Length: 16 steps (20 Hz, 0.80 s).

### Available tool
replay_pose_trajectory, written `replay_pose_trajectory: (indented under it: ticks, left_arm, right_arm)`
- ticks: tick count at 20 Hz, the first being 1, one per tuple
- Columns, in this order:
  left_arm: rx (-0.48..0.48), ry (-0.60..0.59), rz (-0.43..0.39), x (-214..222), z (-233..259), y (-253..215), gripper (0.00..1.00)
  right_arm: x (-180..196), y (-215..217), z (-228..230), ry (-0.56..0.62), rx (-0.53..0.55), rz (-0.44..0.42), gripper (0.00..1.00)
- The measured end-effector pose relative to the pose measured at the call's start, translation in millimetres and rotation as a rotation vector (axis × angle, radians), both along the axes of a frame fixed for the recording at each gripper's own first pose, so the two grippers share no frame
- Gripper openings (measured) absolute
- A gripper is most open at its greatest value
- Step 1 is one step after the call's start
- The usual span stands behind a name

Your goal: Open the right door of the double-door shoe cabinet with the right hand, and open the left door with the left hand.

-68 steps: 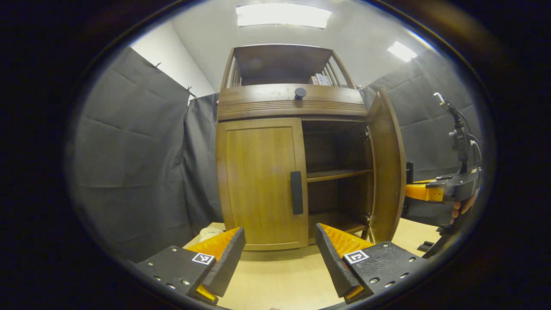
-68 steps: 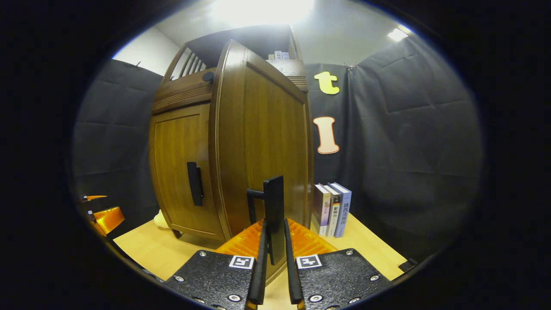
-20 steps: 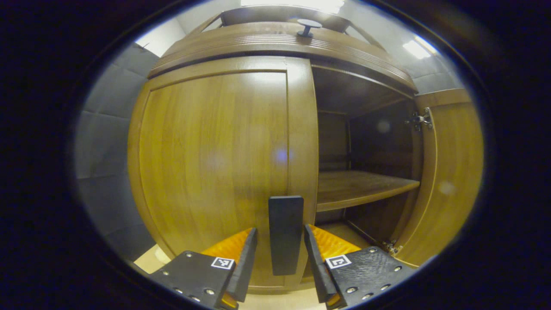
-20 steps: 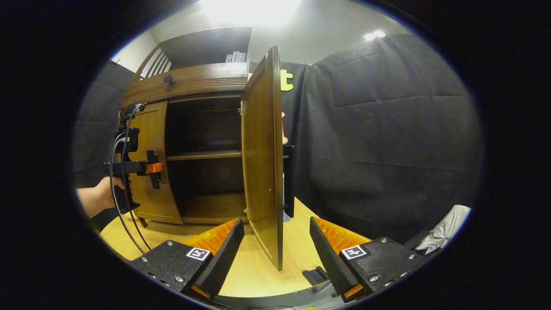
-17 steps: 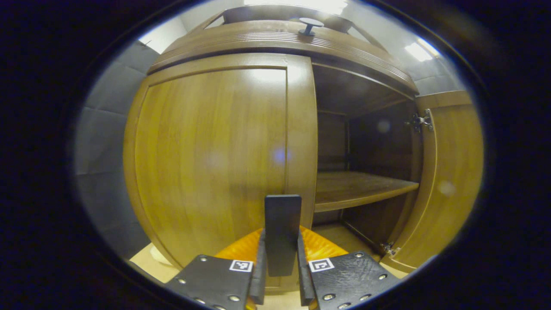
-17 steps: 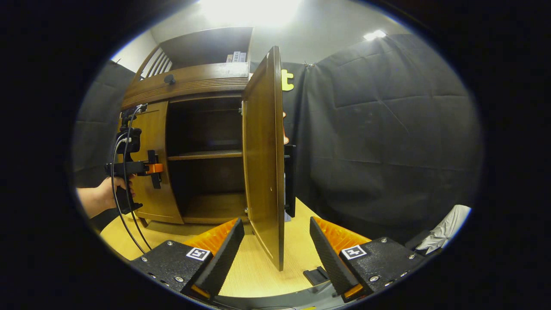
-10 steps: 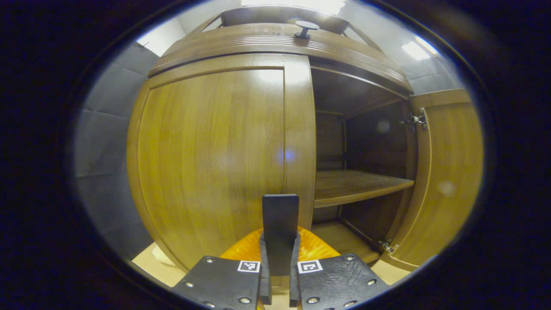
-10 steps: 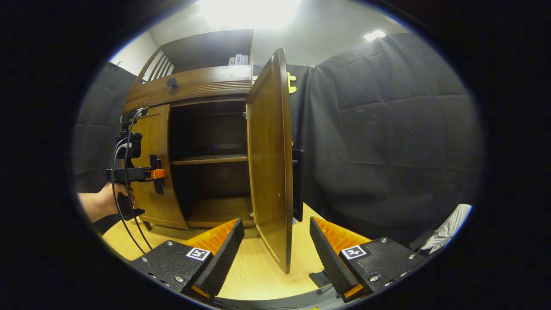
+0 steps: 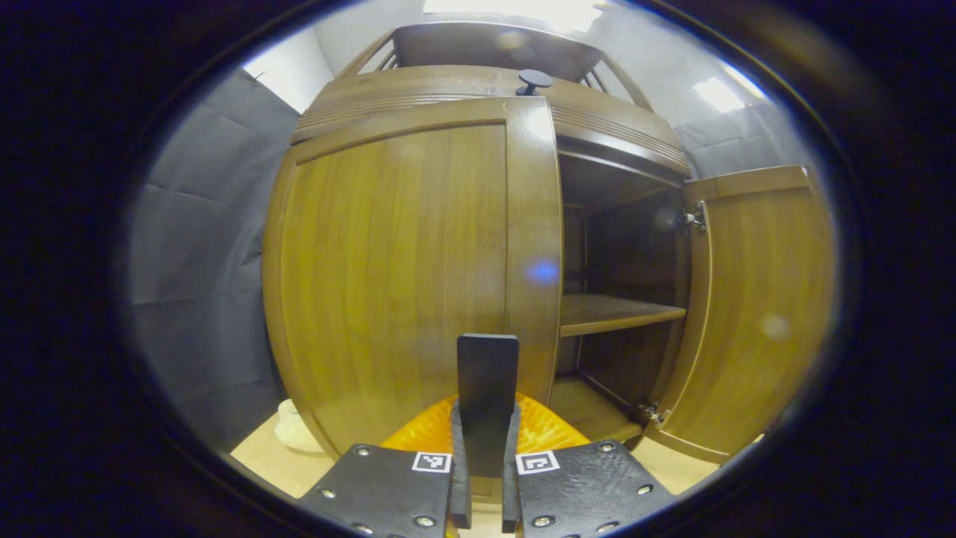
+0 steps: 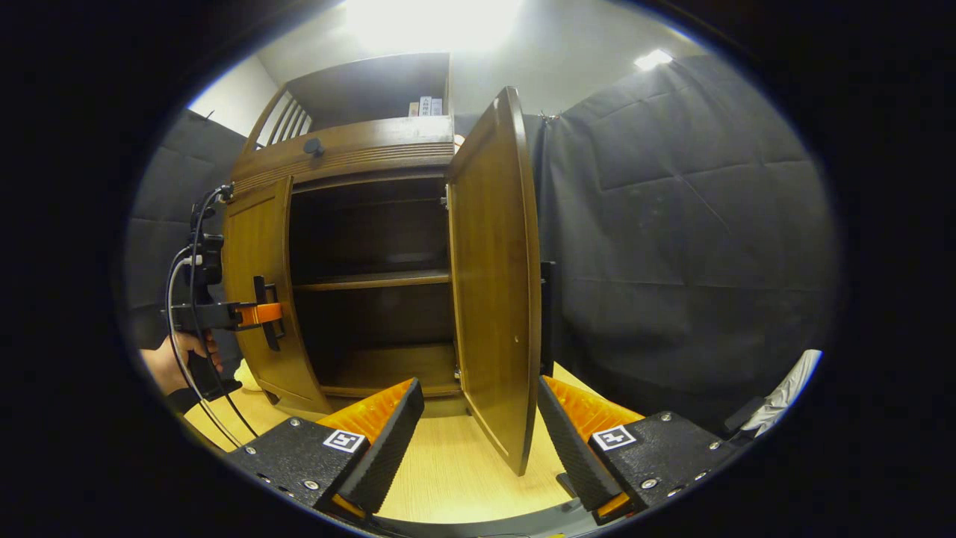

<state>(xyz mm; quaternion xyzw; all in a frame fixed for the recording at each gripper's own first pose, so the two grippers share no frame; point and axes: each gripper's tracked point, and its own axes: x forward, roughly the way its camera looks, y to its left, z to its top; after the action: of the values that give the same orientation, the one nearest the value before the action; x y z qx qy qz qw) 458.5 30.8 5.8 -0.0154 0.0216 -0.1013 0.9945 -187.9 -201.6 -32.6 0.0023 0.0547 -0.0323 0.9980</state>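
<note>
In the left gripper view, the left hand-held gripper (image 9: 484, 478) pinches the flat black door handle (image 9: 487, 388) of the brown wooden cabinet's left door (image 9: 403, 284); the handle's lower end is hidden between the fingers. To its right hangs the open right door (image 9: 754, 314).

In the right gripper view, the right hand-held gripper (image 10: 478, 433) is spread, the right door's edge between its fingers, untouched. Far left, a hand (image 10: 179, 362) holds the left one at the left door.

Since 3.4 s ago the left gripper (image 9: 483, 478) closes in on the left door's handle (image 9: 487, 373) at the bottom centre of the left gripper view and clamps both fingers on it; over the last half second the left door (image 9: 418, 276) swings slightly out from the cabinet. The right gripper (image 10: 478, 441) lets go of the right door (image 10: 493, 284), its fingers now spread wide, with the door's edge between them at lower centre
</note>
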Motion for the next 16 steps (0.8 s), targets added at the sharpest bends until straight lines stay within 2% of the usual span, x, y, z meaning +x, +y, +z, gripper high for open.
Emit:
replay_pose_trajectory:
  ticks: [8,9,10,11,16]
  left_arm:
    - [-0.013,-0.006,0.022,-31.6,-1.3,23.8,0.22]
    - [-0.017,-0.005,0.025,-35.6,-0.7,26.6,0.11]
    - [-0.019,-0.004,0.029,-39.7,-1.6,30.8,0.11]
    - [-0.018,-0.004,0.031,-44.4,-1.0,34.4,0.16]
    - [-0.023,-0.002,0.055,-62.3,0.1,52.7,0.16]
  right_arm:
    - [2.0,18.7,6.0,-0.015,0.004,0.031,0.94]
    - [1.9,21.5,6.5,-0.016,0.007,0.036,0.94]
    - [2.0,24.4,6.5,-0.017,0.007,0.043,0.94]
    - [1.1,26.5,7.2,-0.020,0.005,0.048,0.94]
    - [-0.7,33.8,8.4,-0.025,0.004,0.069,0.95]
